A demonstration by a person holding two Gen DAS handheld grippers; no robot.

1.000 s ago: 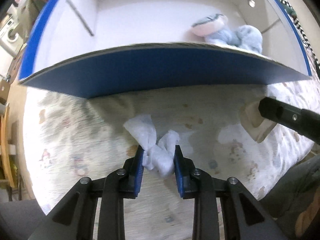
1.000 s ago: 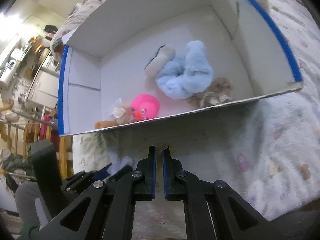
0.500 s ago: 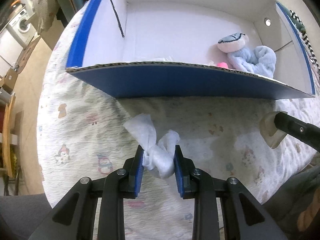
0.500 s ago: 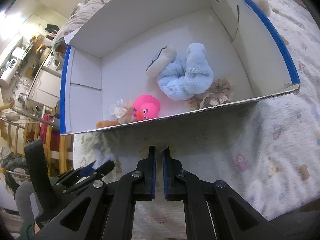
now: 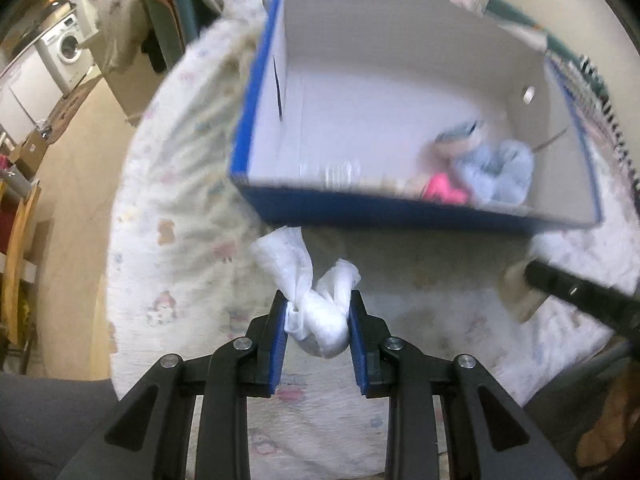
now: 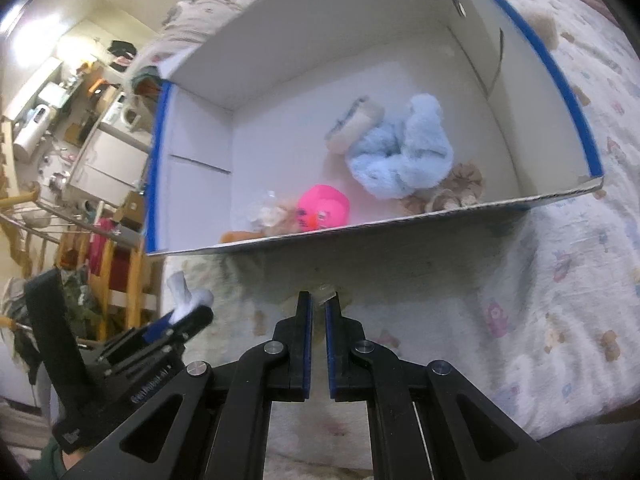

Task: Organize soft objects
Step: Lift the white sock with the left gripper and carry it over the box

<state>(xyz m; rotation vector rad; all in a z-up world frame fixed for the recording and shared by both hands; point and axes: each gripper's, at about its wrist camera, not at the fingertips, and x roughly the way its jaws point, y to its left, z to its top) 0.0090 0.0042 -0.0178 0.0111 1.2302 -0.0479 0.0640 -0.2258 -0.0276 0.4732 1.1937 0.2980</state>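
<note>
- A bed (image 5: 168, 264) with a printed sheet is holding a big box (image 5: 400, 208), a good home for soft toys.
- The white cloth bundle (image 5: 316, 312) is sitting squeezed inside the left gripper (image 5: 318, 320), up above the sheet, just before the box.
- The right gripper (image 6: 318, 316) is waiting nearly closed, holding nothing.

The left gripper (image 5: 317, 322) is pinching a white knotted cloth (image 5: 316, 300) between its blue pads, raised above the bed. The right gripper (image 6: 318, 320) is sitting beside it with its jaws almost together, a narrow gap showing, holding nothing.
</note>
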